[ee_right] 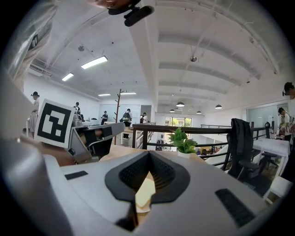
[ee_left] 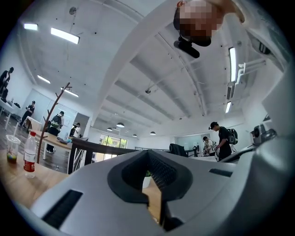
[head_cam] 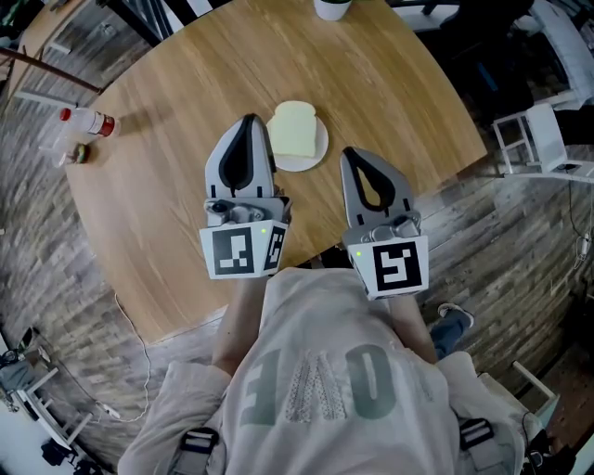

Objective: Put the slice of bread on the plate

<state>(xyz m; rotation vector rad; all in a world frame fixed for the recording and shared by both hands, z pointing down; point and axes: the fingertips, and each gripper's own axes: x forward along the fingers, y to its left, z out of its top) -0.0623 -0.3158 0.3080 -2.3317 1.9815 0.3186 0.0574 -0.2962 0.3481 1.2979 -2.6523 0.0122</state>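
A pale slice of bread [head_cam: 293,128] lies flat on a small white plate [head_cam: 307,163] near the middle of the round wooden table [head_cam: 176,195]. My left gripper [head_cam: 249,121] hovers just left of the plate, its jaws shut with nothing between them. To the plate's right and a little nearer to me, my right gripper [head_cam: 355,154] is shut too and holds nothing. In the right gripper view the bread [ee_right: 144,193] shows through the hollow behind the closed tips of the right gripper [ee_right: 148,154]. The left gripper view has the closed left gripper [ee_left: 148,151] over bare table.
A red-capped bottle [head_cam: 89,121] and a small cup [head_cam: 81,153] stand at the table's left edge. A white pot [head_cam: 332,7] with a green plant [ee_right: 183,141] stands at the far edge. The table's near edge runs just in front of the person's body. A white chair [head_cam: 540,141] stands to the right.
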